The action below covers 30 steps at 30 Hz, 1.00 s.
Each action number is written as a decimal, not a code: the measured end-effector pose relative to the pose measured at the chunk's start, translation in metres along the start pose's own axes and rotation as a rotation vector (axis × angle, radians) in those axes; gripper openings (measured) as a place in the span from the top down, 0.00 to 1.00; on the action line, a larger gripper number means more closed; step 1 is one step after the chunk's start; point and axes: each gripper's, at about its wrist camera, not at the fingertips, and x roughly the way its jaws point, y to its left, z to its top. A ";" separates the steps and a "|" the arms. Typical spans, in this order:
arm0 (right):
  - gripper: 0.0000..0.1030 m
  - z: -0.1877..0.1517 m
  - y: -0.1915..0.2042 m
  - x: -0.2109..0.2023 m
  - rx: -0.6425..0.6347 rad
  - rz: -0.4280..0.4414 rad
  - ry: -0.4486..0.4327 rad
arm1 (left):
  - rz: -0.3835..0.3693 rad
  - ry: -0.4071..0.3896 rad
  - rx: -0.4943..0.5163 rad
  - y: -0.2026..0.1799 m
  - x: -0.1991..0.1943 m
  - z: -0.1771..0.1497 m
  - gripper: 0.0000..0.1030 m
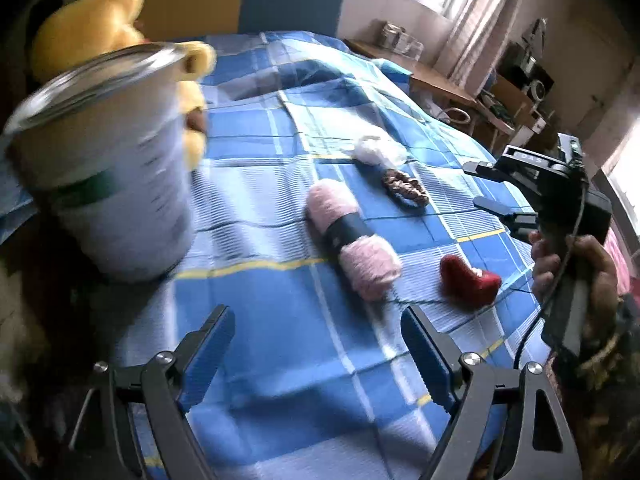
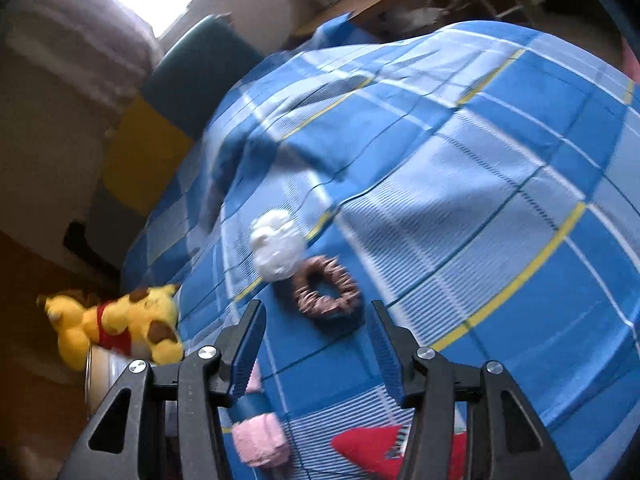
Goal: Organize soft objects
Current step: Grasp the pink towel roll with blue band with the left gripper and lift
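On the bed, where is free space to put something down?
Free: the checked sheet between the bucket and the pink yarn, and the wide stretch right of the scrunchie in the right view. Crowded: yarn, scrunchie, white puff and red piece lie close together.

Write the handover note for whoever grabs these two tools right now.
Left tool: open, empty, above the checked bedspread.
Right tool: open, empty, above the brown scrunchie.
On the bedspread: pink yarn skein, red plush piece, white fluffy ball, scrunchie.
White bucket stands at the bed's left edge, yellow bear beside it.
Done: nothing visibly sorted.
Left: all soft items, likely into the bucket.
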 end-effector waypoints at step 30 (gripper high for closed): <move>0.48 0.009 -0.006 -0.007 0.007 0.003 -0.020 | 0.017 0.006 0.065 -0.012 0.056 0.000 0.59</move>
